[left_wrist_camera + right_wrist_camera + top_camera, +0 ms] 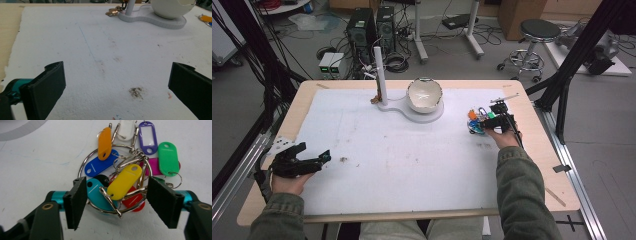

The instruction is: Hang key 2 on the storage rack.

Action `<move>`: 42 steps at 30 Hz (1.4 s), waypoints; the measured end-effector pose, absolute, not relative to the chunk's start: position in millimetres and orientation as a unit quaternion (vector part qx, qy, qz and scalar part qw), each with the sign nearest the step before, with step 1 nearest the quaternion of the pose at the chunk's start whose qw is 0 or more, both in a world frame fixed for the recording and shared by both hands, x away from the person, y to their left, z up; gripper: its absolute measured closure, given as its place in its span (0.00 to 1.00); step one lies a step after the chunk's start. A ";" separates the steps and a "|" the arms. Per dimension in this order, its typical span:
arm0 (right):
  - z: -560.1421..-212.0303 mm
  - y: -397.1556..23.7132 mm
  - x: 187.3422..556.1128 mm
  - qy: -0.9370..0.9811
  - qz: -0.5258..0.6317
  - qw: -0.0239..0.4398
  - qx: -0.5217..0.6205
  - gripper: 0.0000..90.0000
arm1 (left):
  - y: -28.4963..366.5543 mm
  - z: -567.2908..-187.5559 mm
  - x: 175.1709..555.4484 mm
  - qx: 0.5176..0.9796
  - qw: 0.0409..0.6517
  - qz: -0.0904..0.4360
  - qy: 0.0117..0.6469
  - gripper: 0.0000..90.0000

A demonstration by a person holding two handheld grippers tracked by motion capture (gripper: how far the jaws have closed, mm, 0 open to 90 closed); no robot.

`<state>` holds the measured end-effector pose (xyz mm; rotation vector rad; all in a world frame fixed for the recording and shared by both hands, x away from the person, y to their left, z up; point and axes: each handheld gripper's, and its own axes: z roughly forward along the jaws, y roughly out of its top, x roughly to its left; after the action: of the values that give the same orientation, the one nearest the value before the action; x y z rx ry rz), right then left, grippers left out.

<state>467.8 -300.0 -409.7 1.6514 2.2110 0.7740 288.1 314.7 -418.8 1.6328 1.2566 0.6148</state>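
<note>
A bunch of coloured key tags on a large metal ring [117,177] lies on the white mat at the right of the table [475,123]; a yellow tag [124,181] lies on top. My right gripper [113,205] [477,126] is down at the mat with its black jaws on either side of the ring's near part. The pads stand close to the ring's edges, and I see no squeeze. My left gripper [326,157] [116,82] rests at the mat's left edge, jaws wide apart, nothing between them.
A white bowl [424,95] [172,7] sits on a white base [150,19] with an upright post [378,75] at the back centre. A small brass object [113,11] lies by the post. The white mat [387,150] has a dirt smudge [136,92].
</note>
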 end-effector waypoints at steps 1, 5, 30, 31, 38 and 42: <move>-409.9 -300.3 468.3 0.762 0.267 0.139 0.574 0.40 | 314.5 -418.9 288.3 0.670 0.474 0.251 0.514 0.02; -412.4 -300.1 471.0 0.757 0.271 0.135 0.578 0.46 | 314.1 -419.4 289.0 0.670 0.474 0.250 0.514 0.02; -409.7 -286.8 467.0 0.774 0.251 0.185 0.551 0.94 | 316.0 -419.1 288.9 0.666 0.476 0.251 0.516 0.02; -408.4 -288.0 466.3 0.773 0.253 0.184 0.551 0.94 | 316.1 -419.1 288.9 0.667 0.476 0.252 0.516 0.02; -396.2 -293.5 459.3 0.764 0.286 0.186 0.548 0.94 | 316.2 -418.8 288.5 0.665 0.478 0.252 0.516 0.02; -384.7 -297.9 451.9 0.754 0.309 0.185 0.549 0.94 | 315.2 -418.7 288.3 0.666 0.478 0.253 0.514 0.02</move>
<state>451.9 -297.9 -384.7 1.5457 2.1253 0.8719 288.3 315.2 -418.7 1.6267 1.2543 0.6179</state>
